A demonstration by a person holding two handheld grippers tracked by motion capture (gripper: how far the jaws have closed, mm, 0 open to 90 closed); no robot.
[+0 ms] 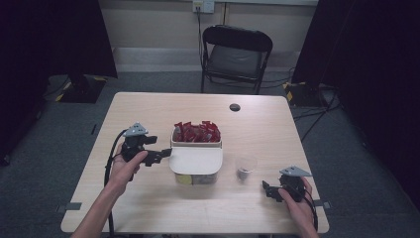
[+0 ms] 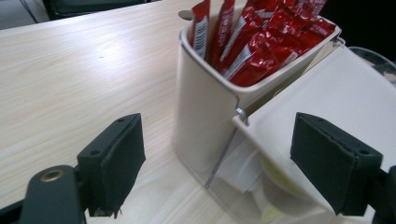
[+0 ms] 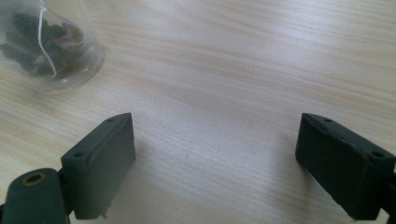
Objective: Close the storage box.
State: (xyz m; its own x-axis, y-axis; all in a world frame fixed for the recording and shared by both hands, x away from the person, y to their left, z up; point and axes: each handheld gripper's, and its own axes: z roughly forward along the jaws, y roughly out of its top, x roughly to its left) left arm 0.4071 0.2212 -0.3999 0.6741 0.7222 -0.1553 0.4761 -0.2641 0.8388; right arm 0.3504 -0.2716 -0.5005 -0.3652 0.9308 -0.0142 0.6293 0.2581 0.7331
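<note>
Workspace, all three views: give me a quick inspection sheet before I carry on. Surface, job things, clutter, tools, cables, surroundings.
Surface: light wood table, with a dark round spot near its far edge.
Job's things: cream container, red sachets upright in its rear compartment, front part under a white lid; clear glass cup holding a tea bag.
Clutter: nothing seen.
Tools: left tool open, jaws either side of the container's left front corner; right tool open over bare table.
Cables: black cable from left tool; more on floor at right.
Surroundings: folding chair, black curtains, wall outlet.
</note>
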